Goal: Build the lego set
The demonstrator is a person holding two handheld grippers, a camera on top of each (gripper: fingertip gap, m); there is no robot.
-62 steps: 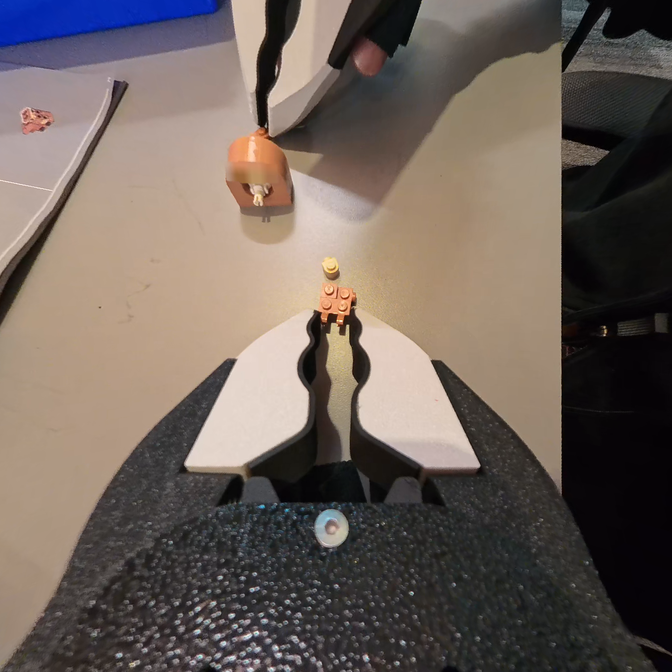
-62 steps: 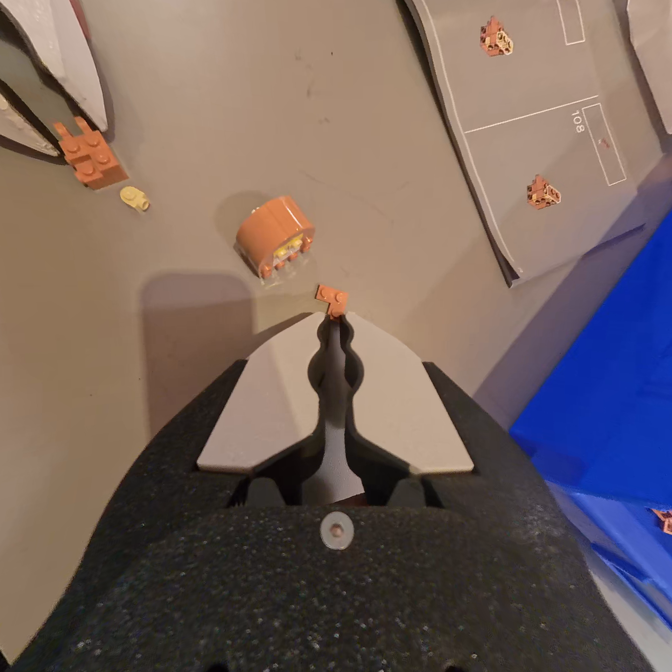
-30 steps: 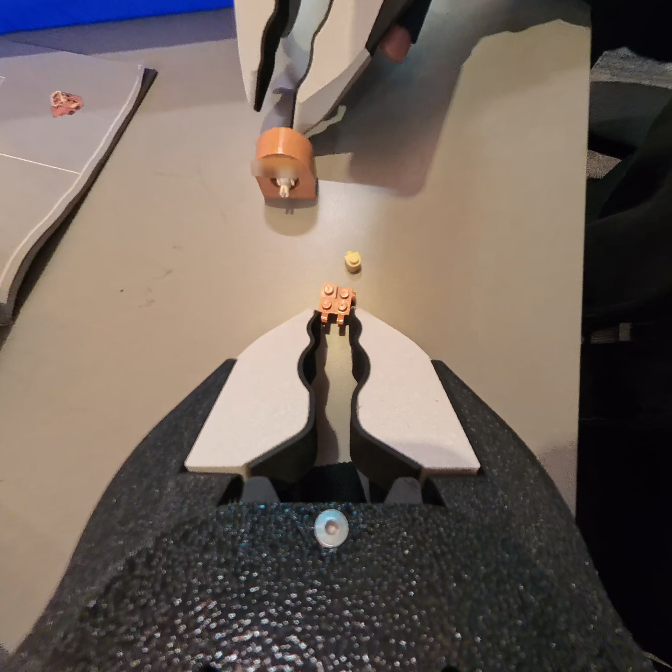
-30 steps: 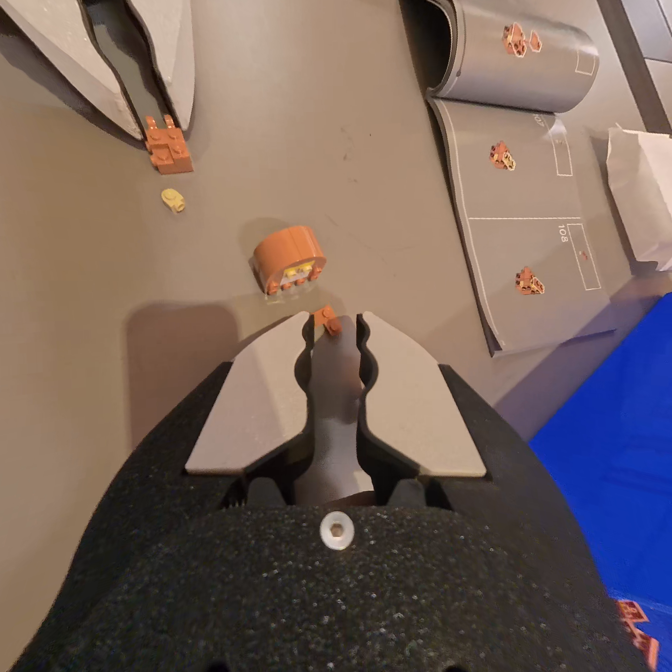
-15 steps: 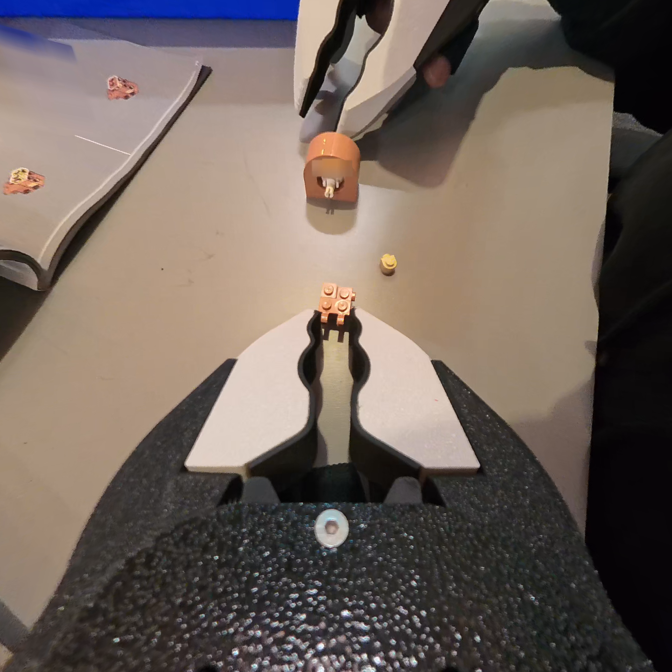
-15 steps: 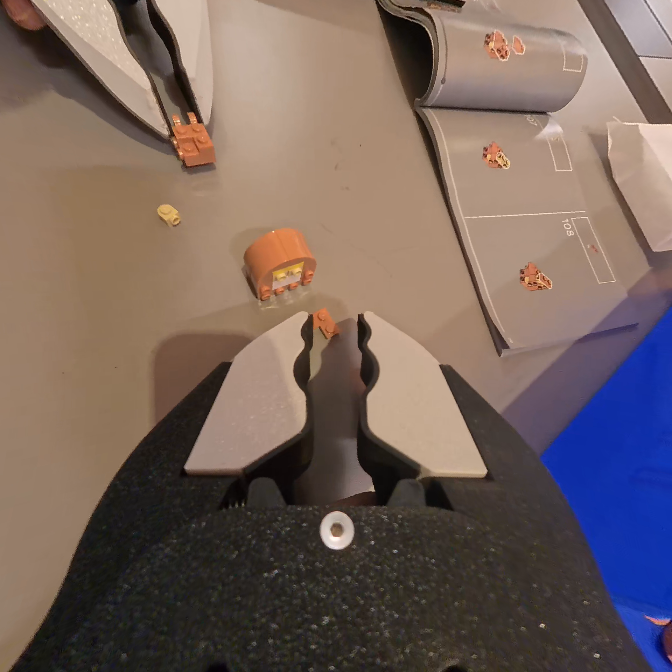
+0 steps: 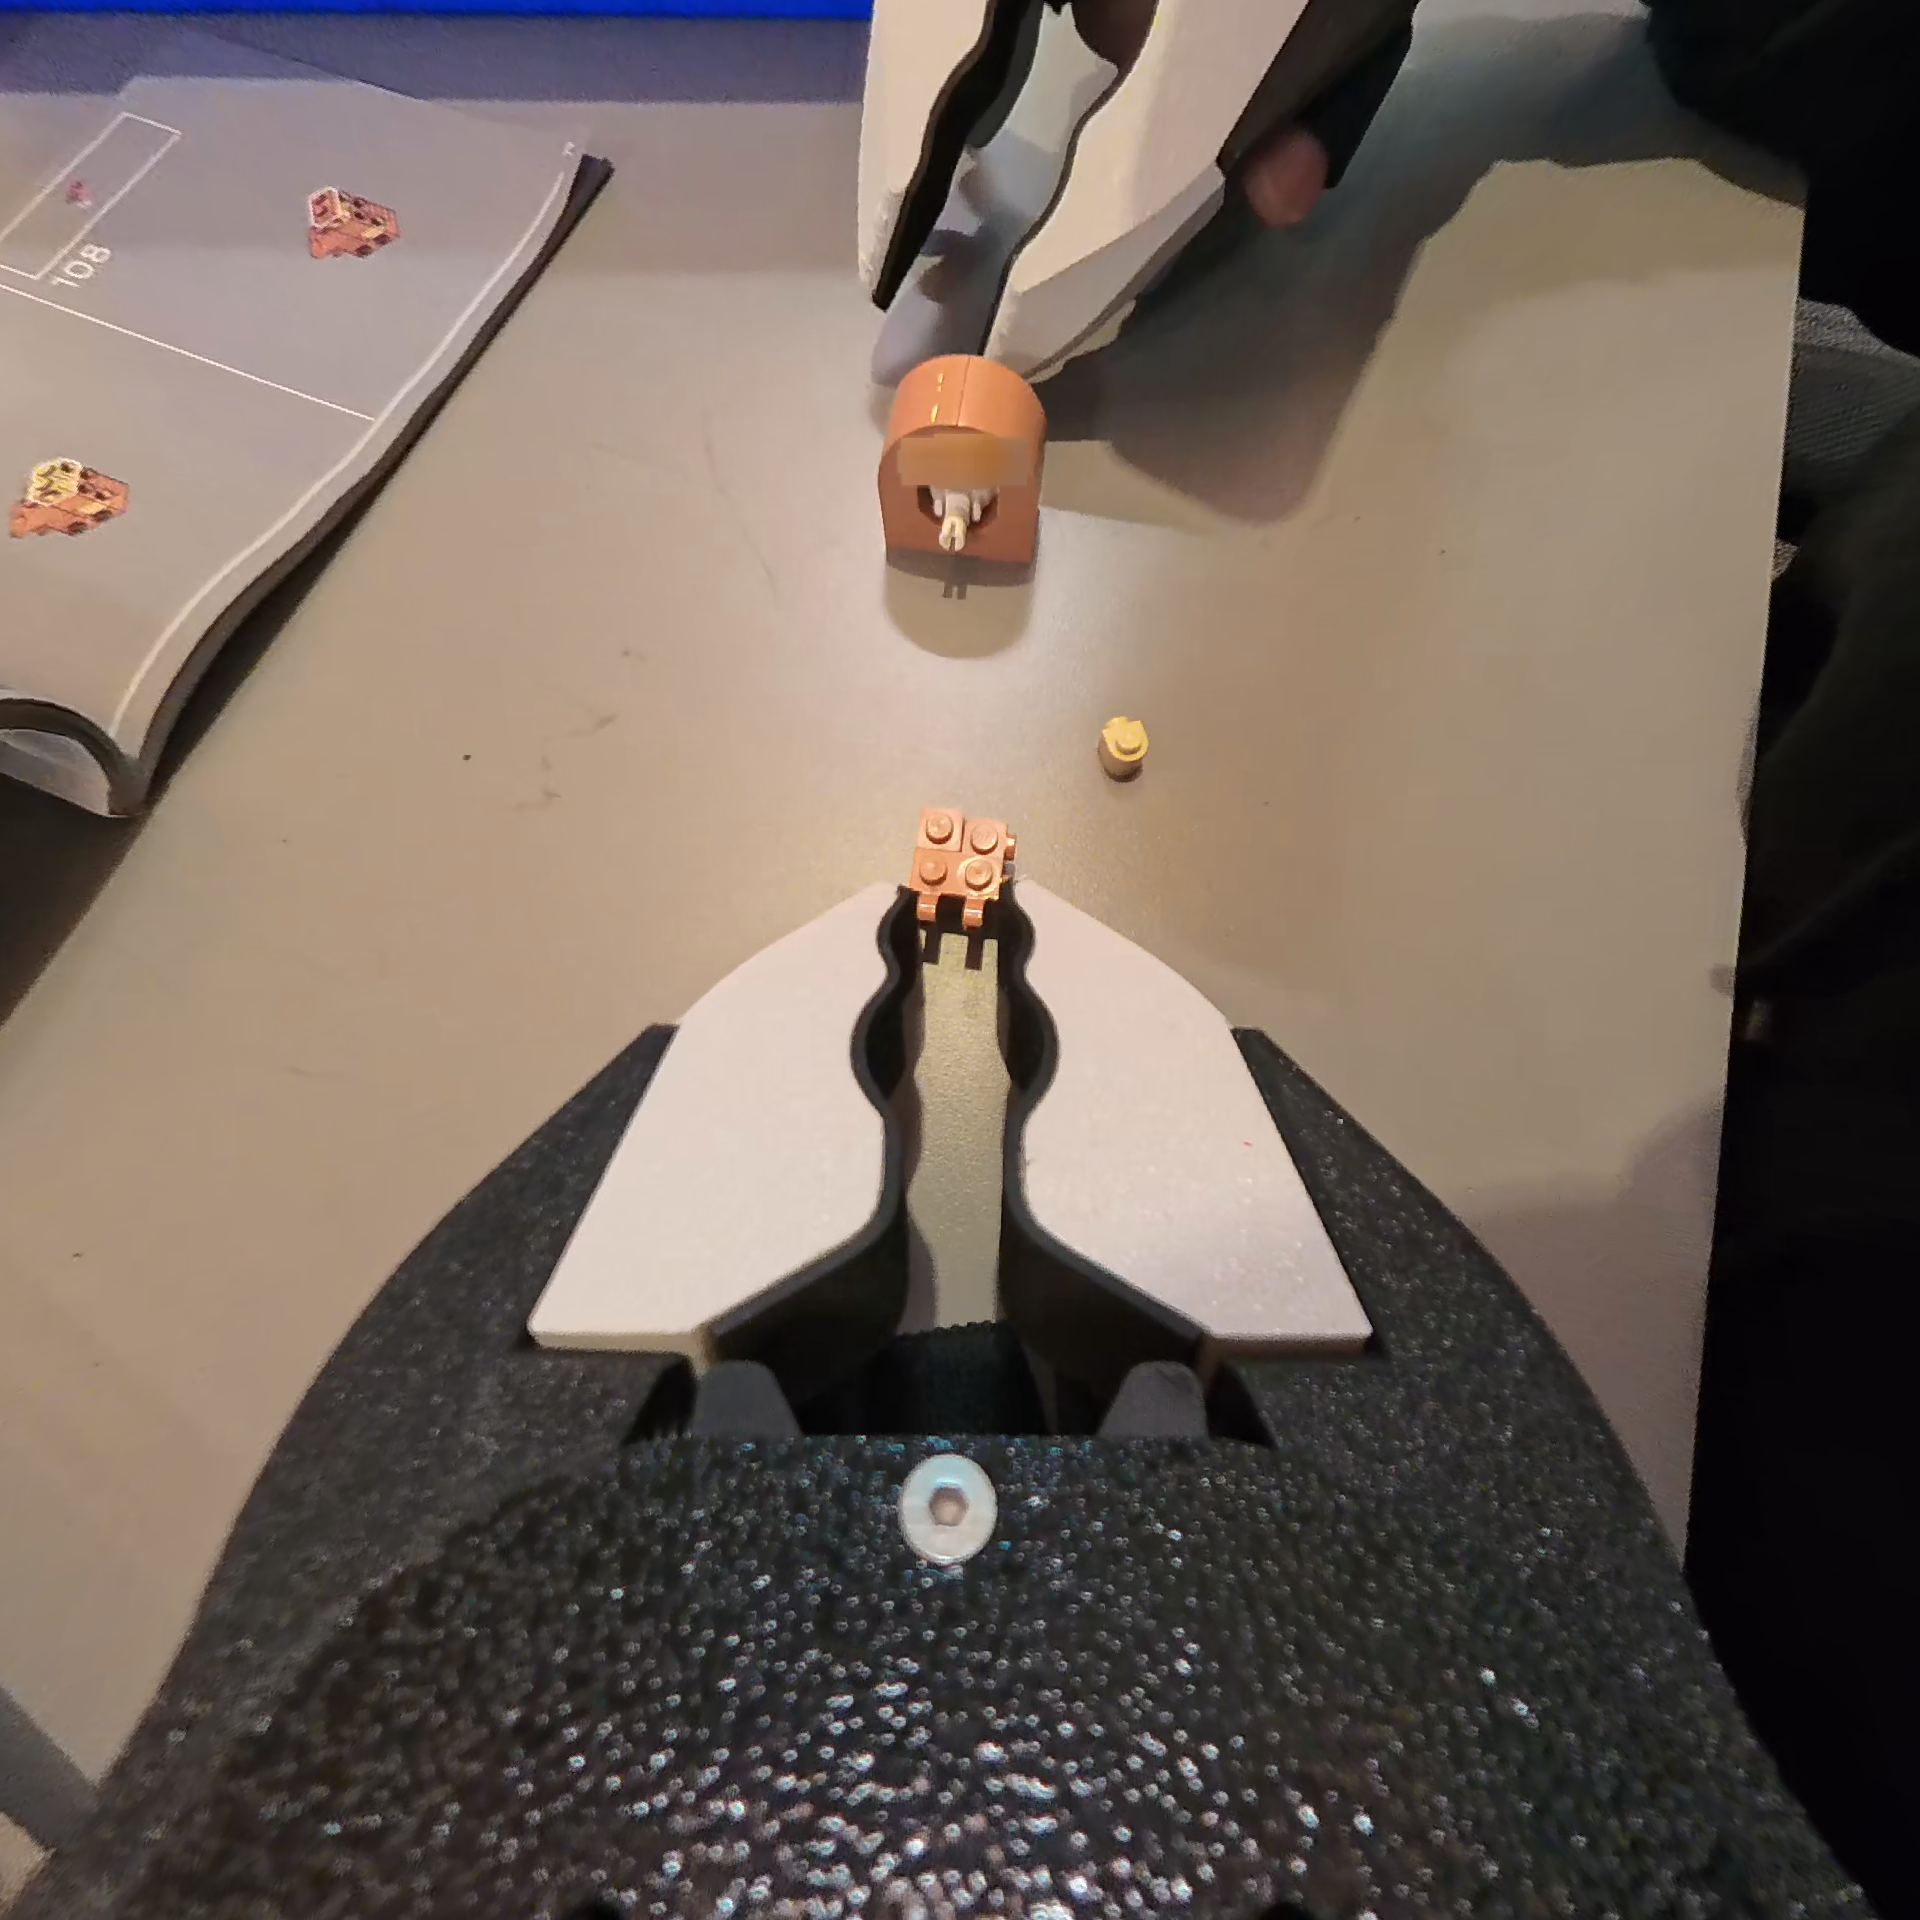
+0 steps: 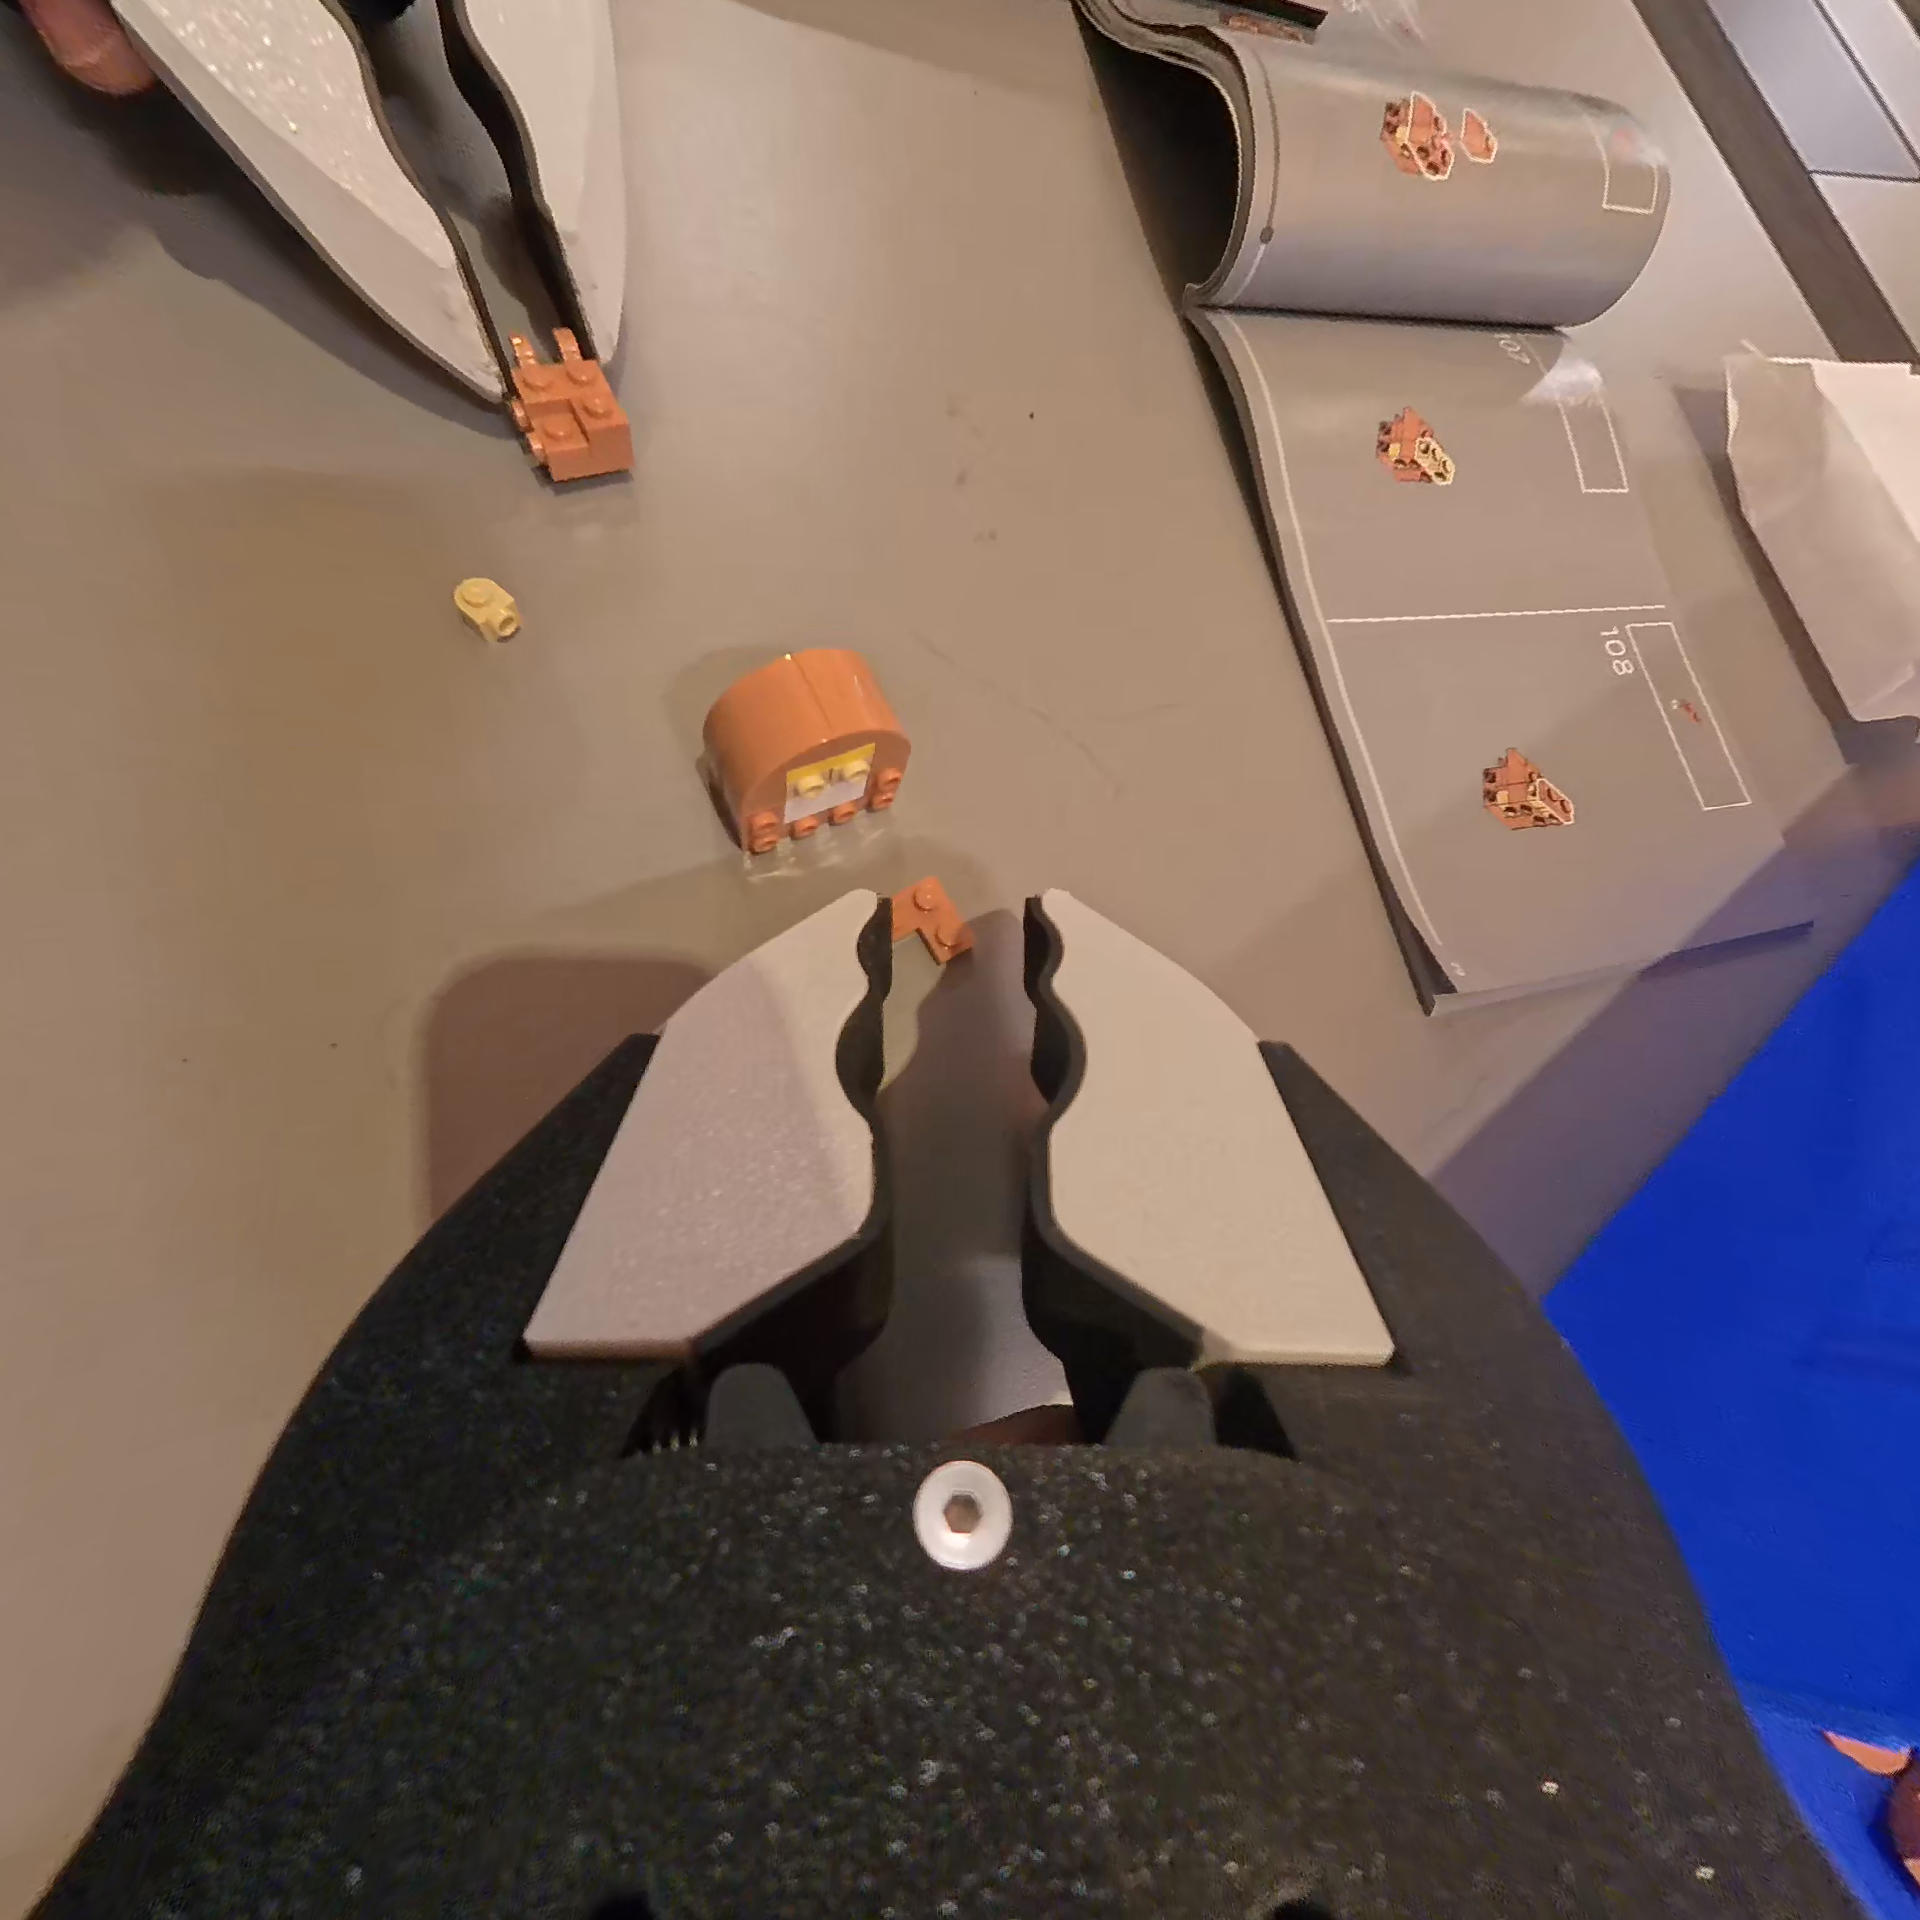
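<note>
On a grey table (image 8: 312, 935) beside an open booklet (image 8: 1507, 623), the left gripper (image 7: 961, 914) clamps a brown studded block (image 7: 963, 860) while the right gripper (image 8: 956, 914), fingers apart, straddles a small brown corner plate (image 8: 932, 920) at its 12 o'clock, which could skid away if nudged sideways.

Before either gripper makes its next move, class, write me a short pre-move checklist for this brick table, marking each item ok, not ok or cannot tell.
1. Left gripper clamps the brown studded brick by its clip end: ok.
2. Right gripper has a grasp on the small brown corner plate: not ok; jaws stand apart, and the plate lies on the table beside the left finger.
3. Rounded brown assembly is free of both grippers: ok.
4. Small tan round piece lies loose, apart from the others: ok.
5. Open instruction booklet is out of the grippers' way: ok.
6. Corner plate touches the left pad: cannot tell.
</note>
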